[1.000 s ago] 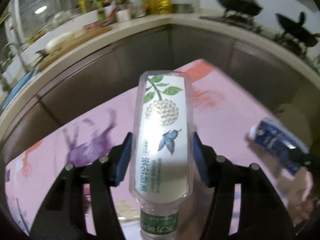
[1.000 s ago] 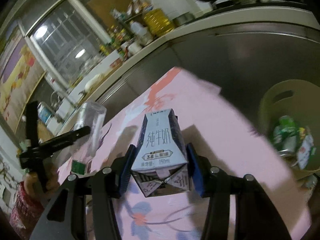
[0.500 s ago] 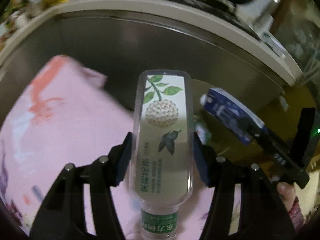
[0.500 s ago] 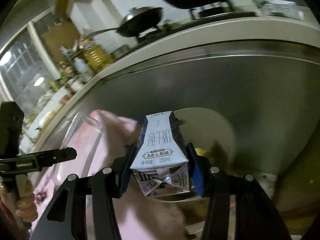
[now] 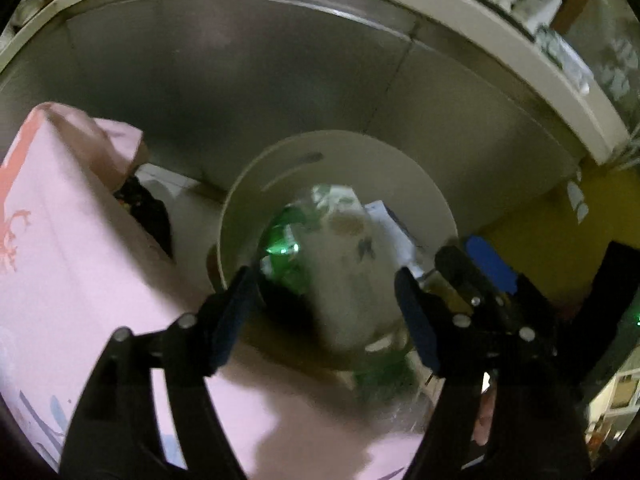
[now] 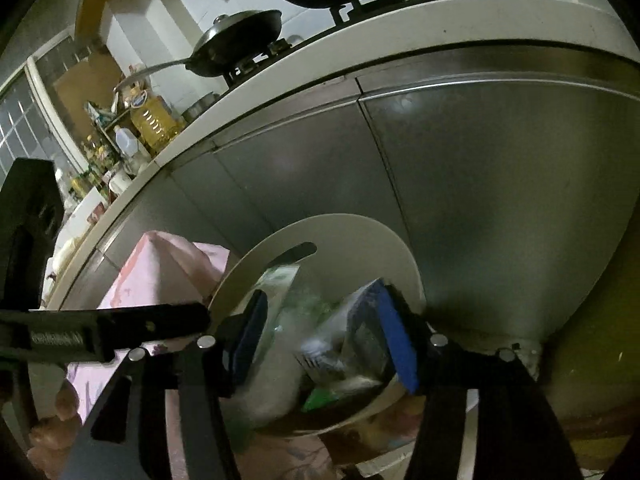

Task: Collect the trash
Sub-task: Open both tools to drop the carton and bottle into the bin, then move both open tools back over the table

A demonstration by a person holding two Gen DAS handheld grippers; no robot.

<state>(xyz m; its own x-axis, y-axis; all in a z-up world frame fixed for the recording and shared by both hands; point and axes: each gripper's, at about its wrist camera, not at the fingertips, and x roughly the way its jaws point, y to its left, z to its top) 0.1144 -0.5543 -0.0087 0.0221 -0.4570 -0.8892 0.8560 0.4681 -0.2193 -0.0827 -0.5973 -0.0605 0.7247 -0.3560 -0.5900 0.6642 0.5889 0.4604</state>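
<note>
Two grippers hang over the cream bin (image 5: 432, 196), which stands against the steel cabinet fronts (image 6: 460, 184) just off the corner of the pink-clothed table (image 5: 72, 264). Left gripper (image 5: 326, 308): jaws spread wide, gripping nothing; the clear bottle (image 5: 348, 276), blurred, lies between them and apart from both pads, inside the bin's rim. Right gripper (image 6: 324, 344): jaws also wide apart, the dark blue milk carton (image 6: 360, 332) loose against the right-side pad, inside the bin among green trash (image 6: 320, 398).
</note>
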